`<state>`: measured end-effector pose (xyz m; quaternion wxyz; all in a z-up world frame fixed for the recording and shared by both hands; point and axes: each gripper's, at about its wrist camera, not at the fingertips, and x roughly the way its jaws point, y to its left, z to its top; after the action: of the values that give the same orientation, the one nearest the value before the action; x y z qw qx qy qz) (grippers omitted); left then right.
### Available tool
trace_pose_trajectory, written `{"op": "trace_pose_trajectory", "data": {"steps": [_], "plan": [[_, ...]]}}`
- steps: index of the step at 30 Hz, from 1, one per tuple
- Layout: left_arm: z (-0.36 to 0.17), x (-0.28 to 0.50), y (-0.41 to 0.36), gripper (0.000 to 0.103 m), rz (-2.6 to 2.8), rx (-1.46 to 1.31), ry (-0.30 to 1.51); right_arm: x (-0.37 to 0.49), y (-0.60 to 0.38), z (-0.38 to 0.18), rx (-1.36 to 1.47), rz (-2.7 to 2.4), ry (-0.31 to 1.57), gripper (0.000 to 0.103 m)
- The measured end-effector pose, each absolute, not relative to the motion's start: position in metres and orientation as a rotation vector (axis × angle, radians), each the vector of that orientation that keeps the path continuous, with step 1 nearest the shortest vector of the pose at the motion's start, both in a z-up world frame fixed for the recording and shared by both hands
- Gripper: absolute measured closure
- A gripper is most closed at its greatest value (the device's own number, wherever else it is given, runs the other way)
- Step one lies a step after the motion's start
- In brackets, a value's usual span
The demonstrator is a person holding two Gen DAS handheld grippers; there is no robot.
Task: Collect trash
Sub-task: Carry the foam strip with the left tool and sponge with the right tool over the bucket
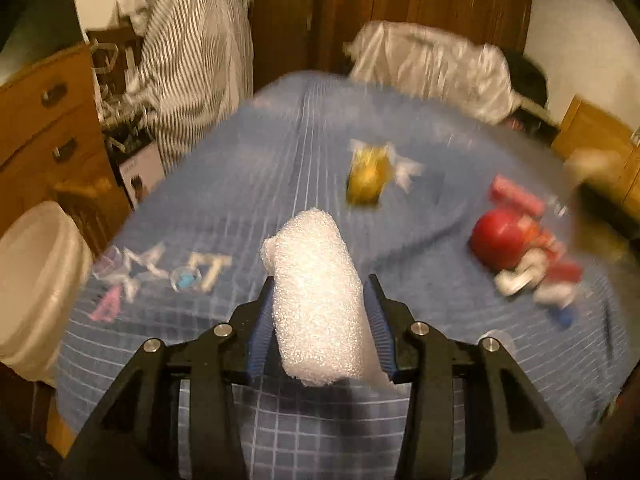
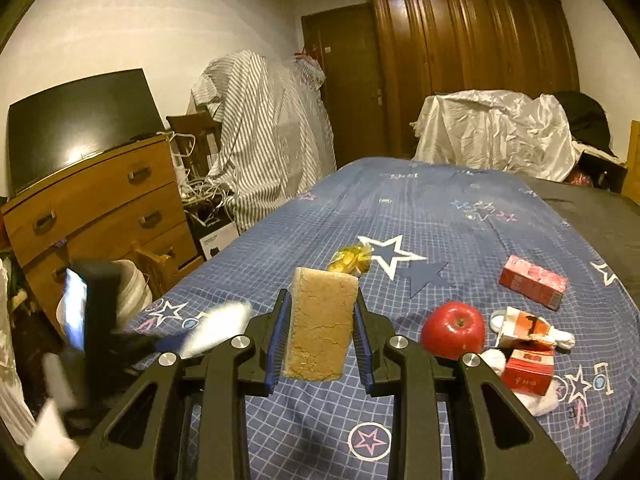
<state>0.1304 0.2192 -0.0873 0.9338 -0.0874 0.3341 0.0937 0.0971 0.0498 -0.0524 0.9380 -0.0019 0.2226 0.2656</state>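
Note:
My left gripper is shut on a white foam roll, which lies lengthwise between the blue pads above the bed. My right gripper is shut on a tan, cracked sponge-like block that stands upright in its jaws. On the blue checked bedcover lie a yellow wrapper, a red apple, a red carton, a torn orange-and-white carton and another red box. The left wrist view shows the wrapper and apple blurred.
A white bin stands on the floor at the bed's left side, beside a wooden dresser with a dark screen on it. Striped cloth covers furniture beyond. A white sheet drapes something at the far end of the bed.

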Motion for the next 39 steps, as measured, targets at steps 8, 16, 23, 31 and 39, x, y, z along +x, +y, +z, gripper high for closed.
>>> {"op": "trace_pose_trajectory", "data": {"steps": [8, 16, 23, 31, 39], "plan": [[-0.004, 0.082, 0.196, 0.061, 0.198, -0.114, 0.441, 0.064, 0.052, -0.013, -0.020, 0.547, 0.324, 0.072], [-0.002, 0.075, 0.197, 0.078, 0.198, -0.118, 0.441, 0.058, 0.053, -0.005, -0.022, 0.551, 0.326, 0.072], [-0.015, 0.089, 0.210, 0.074, 0.149, -0.123, 0.556, 0.060, 0.061, 0.003, -0.015, 0.584, 0.341, 0.072], [-0.091, 0.137, 0.190, 0.028, -0.018, -0.153, 0.772, 0.064, 0.042, -0.012, -0.003, 0.552, 0.406, 0.072], [-0.158, 0.174, 0.196, 0.066, 0.017, -0.179, 0.923, 0.080, 0.027, -0.037, 0.009, 0.536, 0.457, 0.072]]}}
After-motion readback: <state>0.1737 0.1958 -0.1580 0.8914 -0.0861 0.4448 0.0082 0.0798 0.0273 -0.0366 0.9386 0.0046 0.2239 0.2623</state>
